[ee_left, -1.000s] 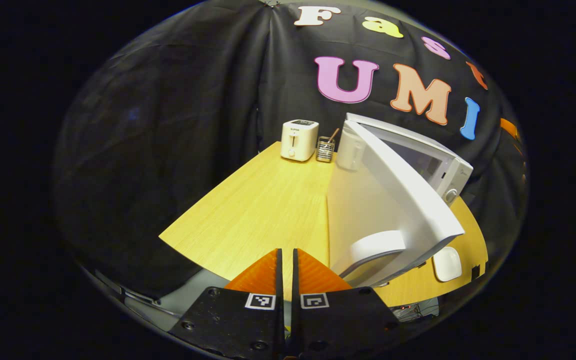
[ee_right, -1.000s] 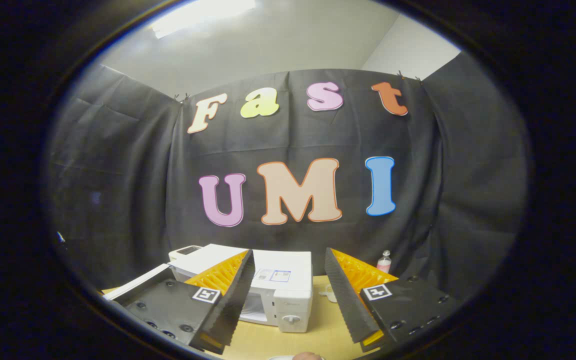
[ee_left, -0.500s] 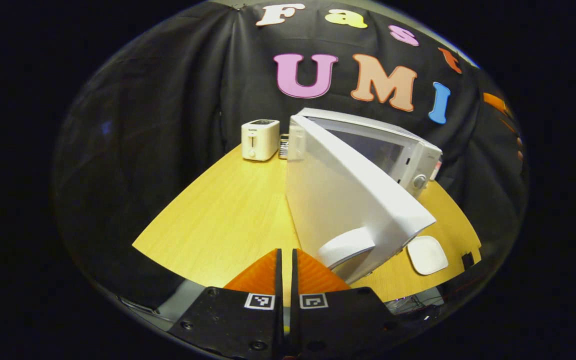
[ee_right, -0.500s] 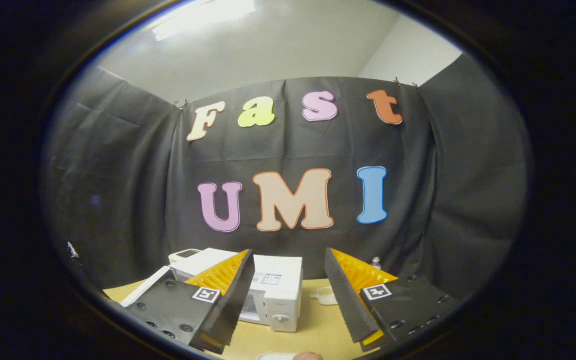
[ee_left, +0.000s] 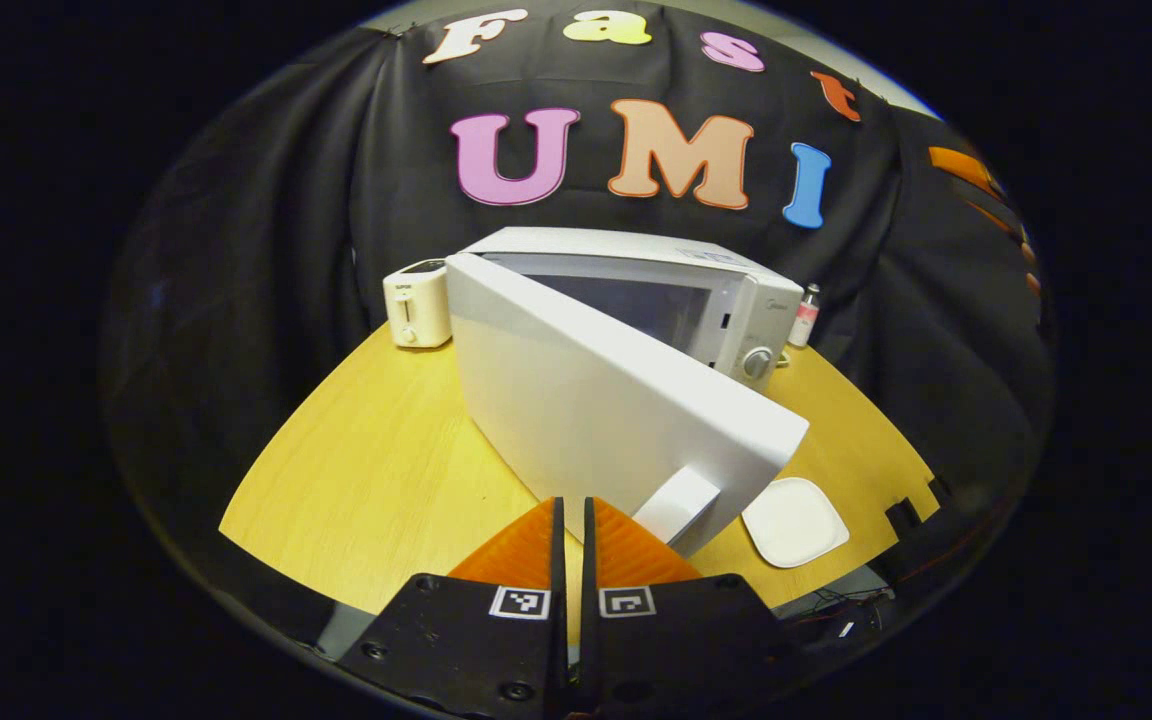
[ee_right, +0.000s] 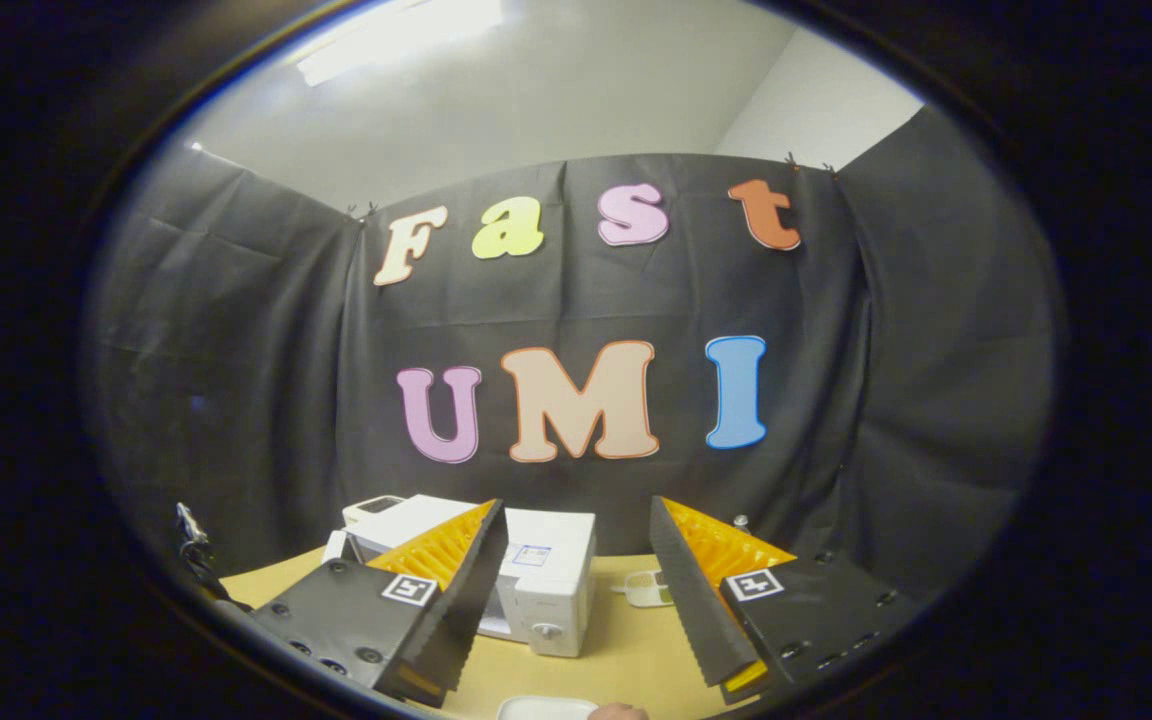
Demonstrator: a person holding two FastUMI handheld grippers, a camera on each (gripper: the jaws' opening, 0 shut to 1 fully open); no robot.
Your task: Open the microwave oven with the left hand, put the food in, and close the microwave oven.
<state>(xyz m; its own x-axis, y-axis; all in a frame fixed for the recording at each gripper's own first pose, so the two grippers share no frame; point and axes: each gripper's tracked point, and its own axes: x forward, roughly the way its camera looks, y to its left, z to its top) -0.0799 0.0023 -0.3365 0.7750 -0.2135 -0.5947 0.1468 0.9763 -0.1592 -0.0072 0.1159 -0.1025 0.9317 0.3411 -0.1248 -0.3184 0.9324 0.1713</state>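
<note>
Black cloth walls enclose a light wooden tabletop (ee_left: 376, 470).

Left gripper view: white microwave oven (ee_left: 696, 290) stands at the back of the table, its white door (ee_left: 606, 420) swung partly open toward the camera, the white handle (ee_left: 678, 505) at the door's near edge. Left gripper (ee_left: 571, 530) sits low, fingers pressed together with nothing between them, just beside the handle; contact cannot be confirmed. White rounded-square plate (ee_left: 794, 520) lies on the table near the door's free corner. Cream toaster (ee_left: 418, 312) stands to the oven's left, small bottle (ee_left: 804, 315) to its right.

Right gripper view: right gripper (ee_right: 576, 590) is spread wide and holds nothing, aimed above the microwave. Plate rim (ee_right: 541, 708) shows at the bottom edge, with a sliver of something rounded against it.

Risk (judgement): door is only part open; carrying the plate in now could strike the door edge. The door swinging could also sweep the plate.

Unclear: food on the plate cannot be made out; oven cavity is mostly hidden by the door.
</note>
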